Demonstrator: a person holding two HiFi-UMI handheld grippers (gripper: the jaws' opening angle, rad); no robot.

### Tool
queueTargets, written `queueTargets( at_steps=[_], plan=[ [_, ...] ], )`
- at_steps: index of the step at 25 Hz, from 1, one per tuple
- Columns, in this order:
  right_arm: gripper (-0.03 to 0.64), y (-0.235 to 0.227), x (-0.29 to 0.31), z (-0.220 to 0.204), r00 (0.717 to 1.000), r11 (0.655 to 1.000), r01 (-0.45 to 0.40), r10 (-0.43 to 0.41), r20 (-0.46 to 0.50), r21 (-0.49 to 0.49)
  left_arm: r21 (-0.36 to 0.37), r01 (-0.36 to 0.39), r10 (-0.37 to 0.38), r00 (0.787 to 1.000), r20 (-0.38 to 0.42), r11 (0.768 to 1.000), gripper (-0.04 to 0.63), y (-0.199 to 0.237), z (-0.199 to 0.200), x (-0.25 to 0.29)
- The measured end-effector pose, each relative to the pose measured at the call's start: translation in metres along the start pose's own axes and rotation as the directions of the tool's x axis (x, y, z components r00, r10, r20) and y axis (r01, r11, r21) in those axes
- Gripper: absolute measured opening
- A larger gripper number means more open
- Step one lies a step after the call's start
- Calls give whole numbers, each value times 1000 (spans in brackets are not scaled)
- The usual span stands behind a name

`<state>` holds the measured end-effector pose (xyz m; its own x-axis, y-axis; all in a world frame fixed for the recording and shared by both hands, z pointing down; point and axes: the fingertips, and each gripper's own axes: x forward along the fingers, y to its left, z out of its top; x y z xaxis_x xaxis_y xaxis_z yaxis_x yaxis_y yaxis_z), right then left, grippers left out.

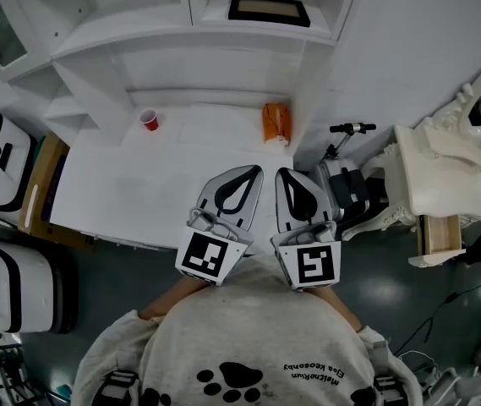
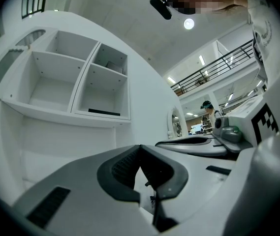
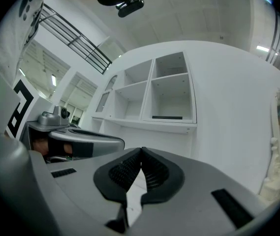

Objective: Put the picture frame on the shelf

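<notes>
Hovering side by side over the desk, left gripper and right gripper are both clenched on nothing. Picture frame lies well ahead of their tips, in the shelf's right cubby. Placement looks done; nothing left but pulling clear.

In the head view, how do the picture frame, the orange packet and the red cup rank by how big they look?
1. picture frame
2. orange packet
3. red cup
The frame lies higher, probably nearer the camera, so it may look larger than it is.
</notes>
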<state>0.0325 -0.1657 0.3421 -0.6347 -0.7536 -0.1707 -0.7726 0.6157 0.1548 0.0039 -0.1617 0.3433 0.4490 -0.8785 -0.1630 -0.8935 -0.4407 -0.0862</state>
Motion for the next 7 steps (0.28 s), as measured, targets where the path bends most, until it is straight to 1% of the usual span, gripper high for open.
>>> queueTargets(
  at_steps=[7],
  plan=[
    [32, -1, -2, 1, 1000, 1000, -5, 5, 16, -8, -27, 39, -39, 999, -3, 999, 20, -9, -6, 6]
  ],
)
